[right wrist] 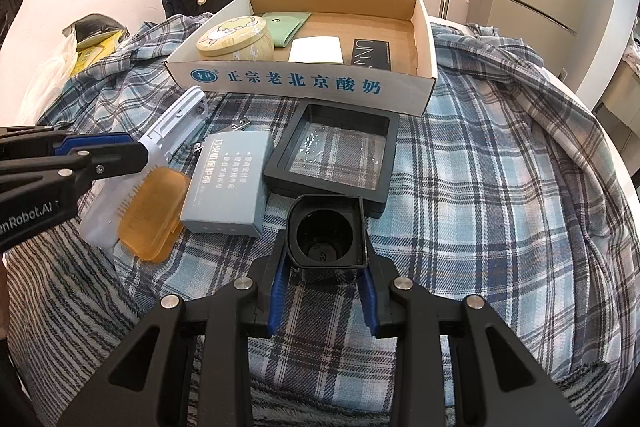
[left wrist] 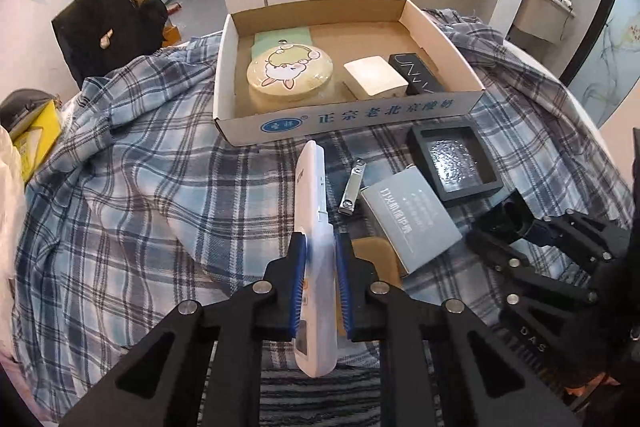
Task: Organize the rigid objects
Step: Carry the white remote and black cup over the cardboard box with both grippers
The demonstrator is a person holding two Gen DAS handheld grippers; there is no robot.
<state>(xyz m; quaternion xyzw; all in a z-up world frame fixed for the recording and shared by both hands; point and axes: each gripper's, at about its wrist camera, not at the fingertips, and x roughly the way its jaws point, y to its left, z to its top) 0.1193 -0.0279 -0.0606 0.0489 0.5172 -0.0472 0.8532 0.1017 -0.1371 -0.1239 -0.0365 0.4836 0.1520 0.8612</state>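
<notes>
Two views, and we start with the left wrist. Our left gripper has its blue pads closed on a white handheld device, which stands on edge between them and points toward the cardboard box at the far side. Right of it lie a nail clipper, a grey carton and a black square frame, all on the plaid cloth. In the box sit a round cartoon tin, a white block and a dark carton. Left of the device the cloth lies open.

From the right wrist, our right gripper clamps a black square cup, its mouth facing the camera. Just beyond it lies the frame, touching the box's near wall. At left an orange translucent case lies beside the grey carton. To the right, the plaid cloth runs bare to the table's edge.
</notes>
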